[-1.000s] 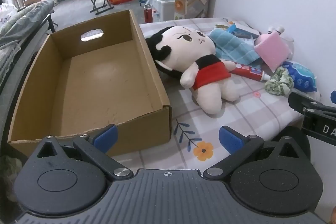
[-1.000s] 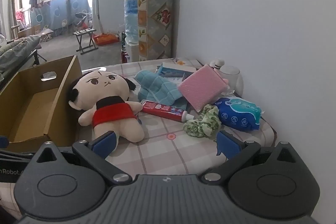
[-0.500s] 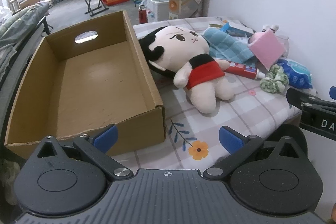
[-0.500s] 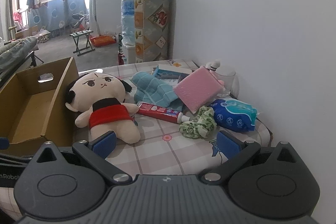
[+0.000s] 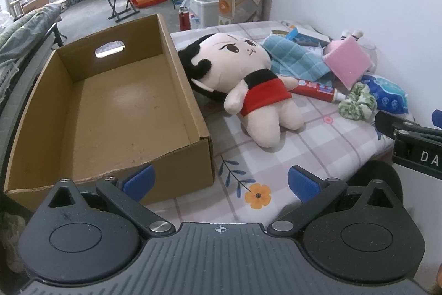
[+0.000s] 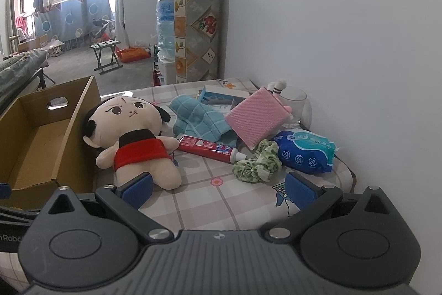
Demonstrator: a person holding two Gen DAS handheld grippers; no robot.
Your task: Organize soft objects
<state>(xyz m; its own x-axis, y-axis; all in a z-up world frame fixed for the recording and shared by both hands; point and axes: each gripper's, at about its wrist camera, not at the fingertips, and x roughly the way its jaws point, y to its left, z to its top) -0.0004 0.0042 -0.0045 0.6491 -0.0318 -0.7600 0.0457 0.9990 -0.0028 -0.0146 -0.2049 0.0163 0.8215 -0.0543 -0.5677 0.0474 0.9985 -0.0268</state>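
2 hand-held grippers level, low over bed: left hand-held gripper [image 5: 219,180] (empty), right hand-held gripper [image 6: 218,188] spread apart.

Red-shirted plush doll [image 5: 248,85] on its back beside the empty cardboard box [image 5: 110,101], green scrunchie [image 6: 257,163] nearby

Brown cardboard box [image 5: 110,112], doll [image 6: 135,137] in red with black hair, pink sponge [image 6: 257,120], blue towel [image 6: 199,120], green scrunchie [image 6: 257,162], checked floral sheet [image 5: 317,151].

A bed [image 5: 317,154] under a checked floral sheet carries a cardboard box [image 5: 201,156] at nine o'clock, a plush doll [image 5: 248,79] just beside it, and at two o'clock a toothpaste tube [image 5: 315,89], green scrunchie [image 5: 357,104], blue wipes pack [image 5: 389,96] and teal towel [image 5: 292,60].
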